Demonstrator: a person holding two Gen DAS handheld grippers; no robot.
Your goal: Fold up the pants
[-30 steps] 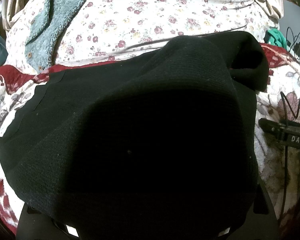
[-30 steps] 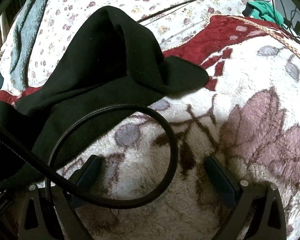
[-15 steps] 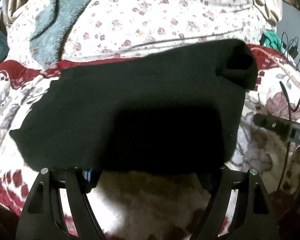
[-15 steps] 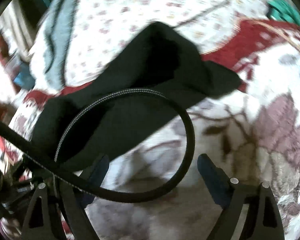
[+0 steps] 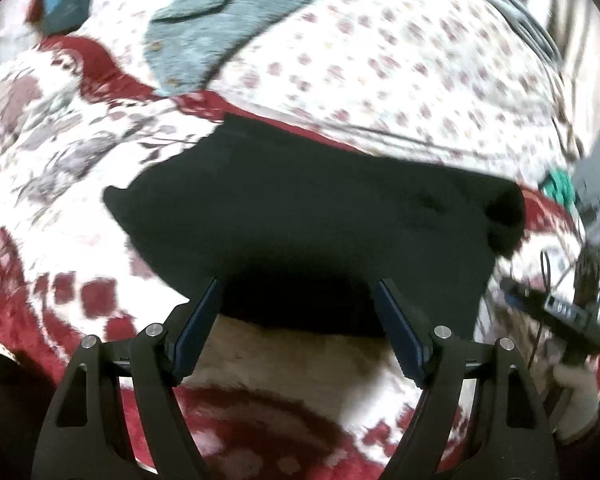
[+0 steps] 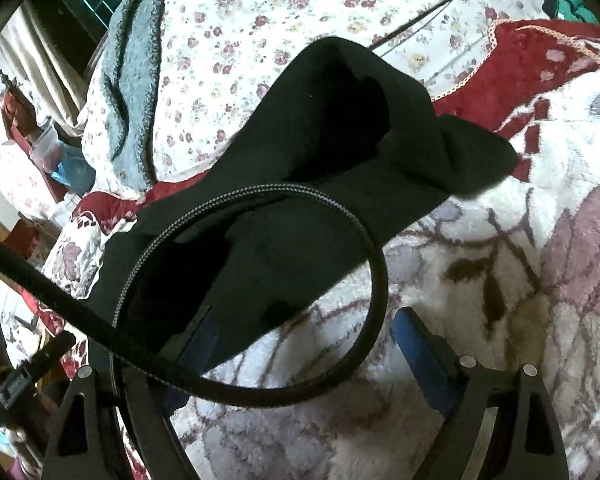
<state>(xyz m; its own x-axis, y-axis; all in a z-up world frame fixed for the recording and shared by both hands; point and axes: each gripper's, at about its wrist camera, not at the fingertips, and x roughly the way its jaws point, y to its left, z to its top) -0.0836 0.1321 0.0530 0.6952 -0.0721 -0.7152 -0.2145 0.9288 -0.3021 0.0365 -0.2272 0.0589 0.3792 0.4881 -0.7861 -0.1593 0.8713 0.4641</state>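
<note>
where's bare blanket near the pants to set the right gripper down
Bare fleece blanket lies right of the black pants, ahead of the open right gripper. A smaller free strip shows below the pants' near edge, between the open left gripper fingers. Crowded: the braided cable loops across the pants, and they fill the middle.

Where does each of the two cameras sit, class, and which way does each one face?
Left wrist: sits on the left gripper, looking forward over its open blue fingers at the pants lying on the blanket.
Right wrist: sits on the right gripper, open, facing the pants from their other end, a cable looping across.
Shared: the pants, the blanket, the flowered sheet.
</note>
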